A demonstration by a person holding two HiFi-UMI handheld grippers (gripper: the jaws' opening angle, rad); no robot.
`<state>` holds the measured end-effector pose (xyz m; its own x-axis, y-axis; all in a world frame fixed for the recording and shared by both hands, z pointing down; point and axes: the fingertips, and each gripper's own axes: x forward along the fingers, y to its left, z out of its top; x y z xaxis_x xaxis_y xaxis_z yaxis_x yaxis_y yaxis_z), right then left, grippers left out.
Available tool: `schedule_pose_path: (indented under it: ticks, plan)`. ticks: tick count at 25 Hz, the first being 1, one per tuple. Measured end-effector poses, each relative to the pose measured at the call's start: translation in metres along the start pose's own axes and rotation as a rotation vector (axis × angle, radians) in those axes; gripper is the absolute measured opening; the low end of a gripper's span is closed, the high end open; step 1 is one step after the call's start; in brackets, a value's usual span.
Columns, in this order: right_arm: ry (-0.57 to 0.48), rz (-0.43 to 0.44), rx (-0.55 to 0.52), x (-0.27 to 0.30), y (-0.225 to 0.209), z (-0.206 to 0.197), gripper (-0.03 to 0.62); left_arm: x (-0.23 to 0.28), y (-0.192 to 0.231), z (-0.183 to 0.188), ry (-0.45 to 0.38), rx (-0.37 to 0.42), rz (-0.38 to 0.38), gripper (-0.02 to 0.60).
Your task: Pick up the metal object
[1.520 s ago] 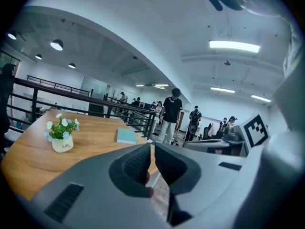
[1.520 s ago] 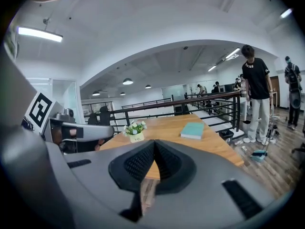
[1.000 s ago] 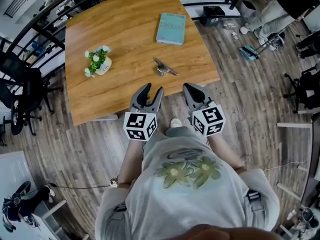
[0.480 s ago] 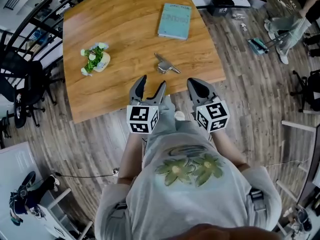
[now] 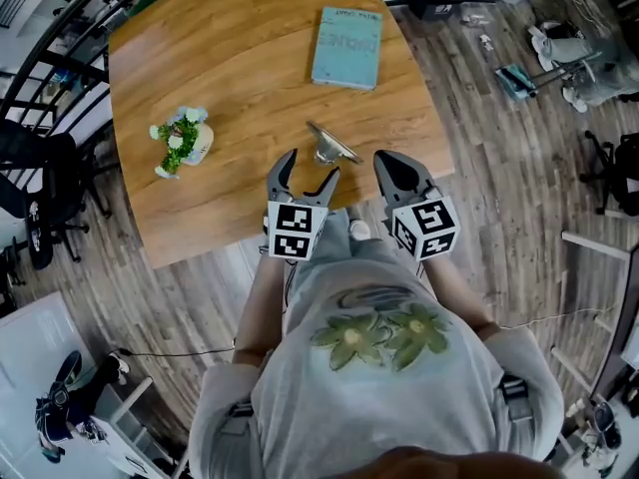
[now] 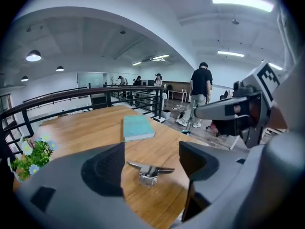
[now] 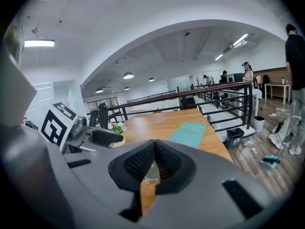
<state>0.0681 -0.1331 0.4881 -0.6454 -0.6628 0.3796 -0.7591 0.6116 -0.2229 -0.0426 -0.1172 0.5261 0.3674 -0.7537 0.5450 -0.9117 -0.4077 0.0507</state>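
Approach step: the empty left tool [image 5: 306, 165] is opening its jaws near the small shiny metal object [image 5: 330, 146], which lies at the edge of the wooden worktop [image 5: 240, 78]. The right tool [image 5: 391, 168] is clenched. Next, the left one probably must straddle the object.

Warm wood on the counter [image 5: 250, 58], smooth with a soft satin sheen, grain showing. The metal object [image 5: 331, 148] gleams, polished and silvery. The book [image 5: 347, 33] wears a matt teal cover. The right fingers [image 7: 169, 163]: matt grey plastic, black ribbed pads. The floor [image 5: 499, 168]: dull grey-brown wood planks.
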Motion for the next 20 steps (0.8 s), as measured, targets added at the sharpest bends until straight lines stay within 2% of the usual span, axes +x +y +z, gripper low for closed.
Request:
schedule_pose_path:
  ticks: [10, 20]
  plan:
    - [0.053, 0.001, 0.019, 0.037, -0.018, -0.005, 0.005, 0.049, 0.009, -0.042, 0.142, 0.002, -0.033, 0.354]
    - [0.105, 0.008, 0.032, 0.049, -0.017, -0.02, 0.005, 0.079, 0.01, -0.078, 0.23, -0.03, -0.041, 0.356]
